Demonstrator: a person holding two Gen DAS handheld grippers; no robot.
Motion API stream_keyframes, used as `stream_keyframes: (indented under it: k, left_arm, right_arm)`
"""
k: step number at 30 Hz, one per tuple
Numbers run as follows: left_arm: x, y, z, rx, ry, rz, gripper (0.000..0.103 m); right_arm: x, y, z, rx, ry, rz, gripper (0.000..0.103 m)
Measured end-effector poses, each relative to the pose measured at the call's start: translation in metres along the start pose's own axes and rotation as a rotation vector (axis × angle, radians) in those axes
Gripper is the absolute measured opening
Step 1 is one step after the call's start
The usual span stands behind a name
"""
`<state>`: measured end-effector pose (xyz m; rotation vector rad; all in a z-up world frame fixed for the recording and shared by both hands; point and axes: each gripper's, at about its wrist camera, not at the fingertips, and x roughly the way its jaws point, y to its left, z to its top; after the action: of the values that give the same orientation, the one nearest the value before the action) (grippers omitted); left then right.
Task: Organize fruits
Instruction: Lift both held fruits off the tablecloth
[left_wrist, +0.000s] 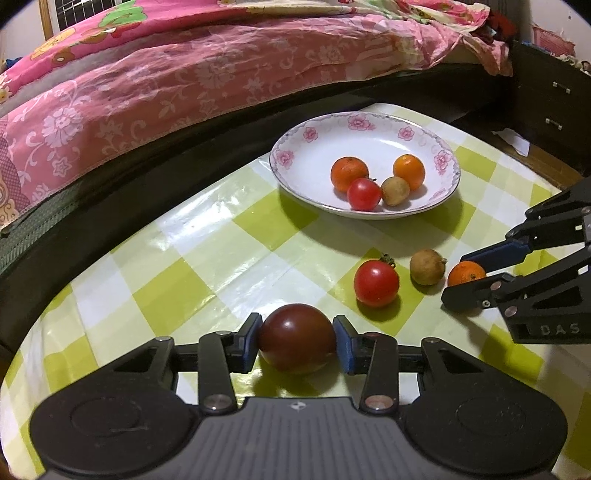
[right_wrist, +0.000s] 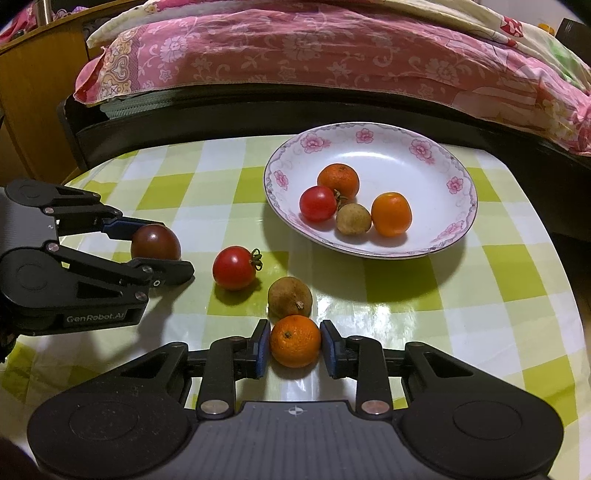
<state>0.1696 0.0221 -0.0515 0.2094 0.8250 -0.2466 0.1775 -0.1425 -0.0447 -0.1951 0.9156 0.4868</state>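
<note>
**A:** Left wrist view first, biggest things down. What's there?

**B:** A bed (left_wrist: 155, 85) with a pink floral cover runs behind everything. Nearer than it is the tabletop (left_wrist: 207, 236) in a green-and-white check cloth. The flowered plate (left_wrist: 364, 125) sits on the tabletop's far part; take it as the landmark. Inside it lie two oranges, a small red tomato and a brownish round fruit, bunched at its near side.

**A:** And outside the plate?

**B:** Four fruits, all nearer the cameras than the plate. Nearest the plate are a red tomato (left_wrist: 376, 282) and a brown fruit (left_wrist: 427, 266). Further out, the dark tomato (left_wrist: 297, 338) sits between the fingers of the left gripper (left_wrist: 297, 341); both blue pads touch its sides, so it is gripped, still resting on the cloth.

**A:** The right side?

**B:** The right gripper (right_wrist: 294, 341) has its fingers around a small orange (right_wrist: 294, 340), just beyond the brown fruit from the plate. The left pad touches; on the other side I think I see a sliver of gap, so call it probably clamped.

**A:** Which step is this?

**B:** Grasping, I'd judge: half the fruit is plated, two are being taken. Next calls for lifting each clear, carrying it over the plate's rim, and releasing low so nothing rolls out.
</note>
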Motion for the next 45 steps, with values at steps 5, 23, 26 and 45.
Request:
stream_keyframes:
  k: [5, 23, 26, 45]
  left_arm:
    - [-0.012, -0.008, 0.002, 0.017, -0.021, -0.031, 0.048]
    - [0.0, -0.003, -0.004, 0.027, -0.002, -0.009, 0.049]
    - [-0.001, -0.004, -0.004, 0.023, -0.002, -0.005, 0.048]
    - [-0.01, -0.026, -0.005, 0.059, 0.041, -0.067, 0.047]
  right_arm:
    - [-0.005, 0.001, -0.001, 0.004, 0.0, 0.009, 0.025]
    - [-0.005, 0.001, -0.005, 0.004, 0.014, 0.02, 0.026]
    - [-0.005, 0.001, -0.004, 0.006, 0.017, 0.02, 0.026]
    - [-0.01, 0.005, -0.008, -0.01, 0.032, 0.0, 0.025]
